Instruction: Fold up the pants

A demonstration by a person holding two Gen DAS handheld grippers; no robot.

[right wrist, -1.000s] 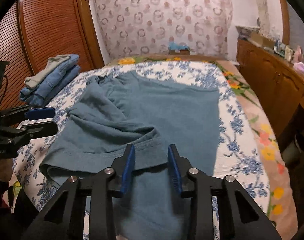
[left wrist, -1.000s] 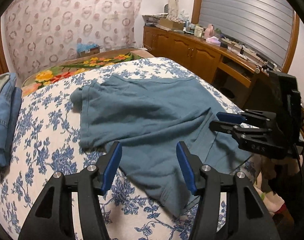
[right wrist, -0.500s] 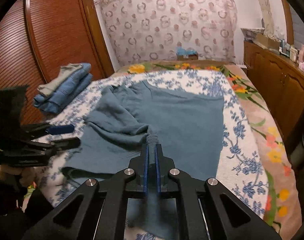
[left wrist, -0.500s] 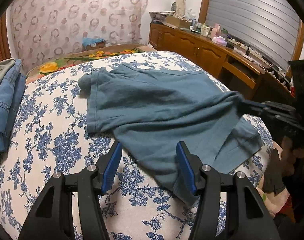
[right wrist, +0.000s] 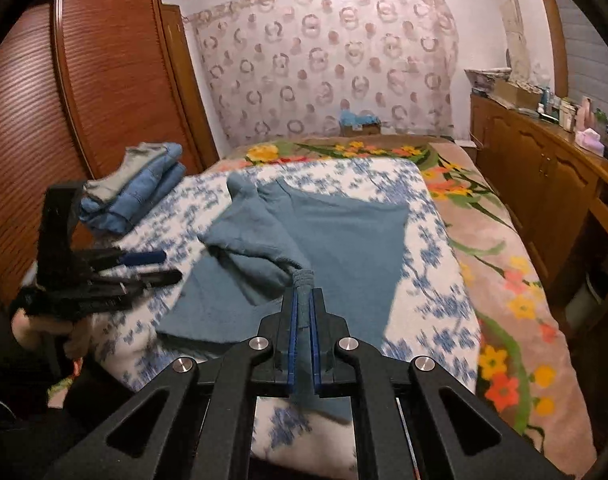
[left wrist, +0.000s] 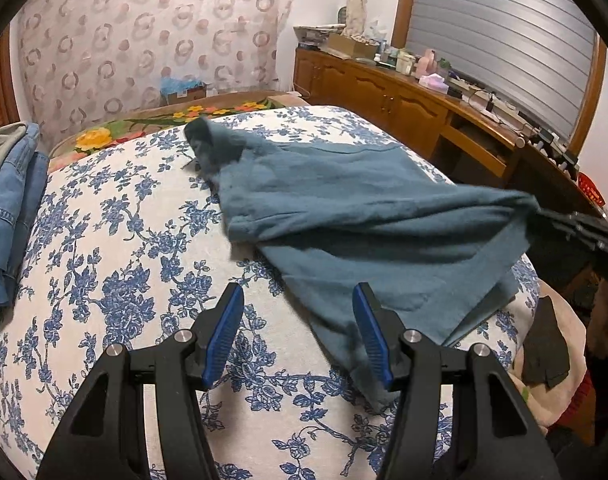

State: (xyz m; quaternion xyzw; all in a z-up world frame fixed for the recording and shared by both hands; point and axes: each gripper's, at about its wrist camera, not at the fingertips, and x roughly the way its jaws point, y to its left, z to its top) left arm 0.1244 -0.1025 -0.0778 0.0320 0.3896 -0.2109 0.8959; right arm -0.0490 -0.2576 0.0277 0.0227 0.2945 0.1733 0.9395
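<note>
Teal pants [left wrist: 356, 216] lie across the blue-flowered bedspread [left wrist: 116, 264]. My right gripper [right wrist: 303, 300] is shut on a bunched edge of the pants [right wrist: 340, 240] and holds it lifted above the bed, so the cloth stretches up toward it; it shows at the right edge of the left wrist view [left wrist: 572, 224]. My left gripper [left wrist: 298, 332] is open and empty, low over the bed, its right finger beside the near hem of the pants. It shows at the left of the right wrist view [right wrist: 152, 268].
A stack of folded jeans [left wrist: 8, 200] lies at the bed's left side, also in the right wrist view [right wrist: 140, 188]. A wooden dresser [left wrist: 424, 100] with clutter runs along the right. A wooden wardrobe [right wrist: 84, 100] stands left. A floral blanket [right wrist: 504, 280] covers the bed's right side.
My right gripper closed on the pants' edge and has lifted and pulled it toward the foot of the bed. The pants slid and bunched. My left gripper stayed open.
</note>
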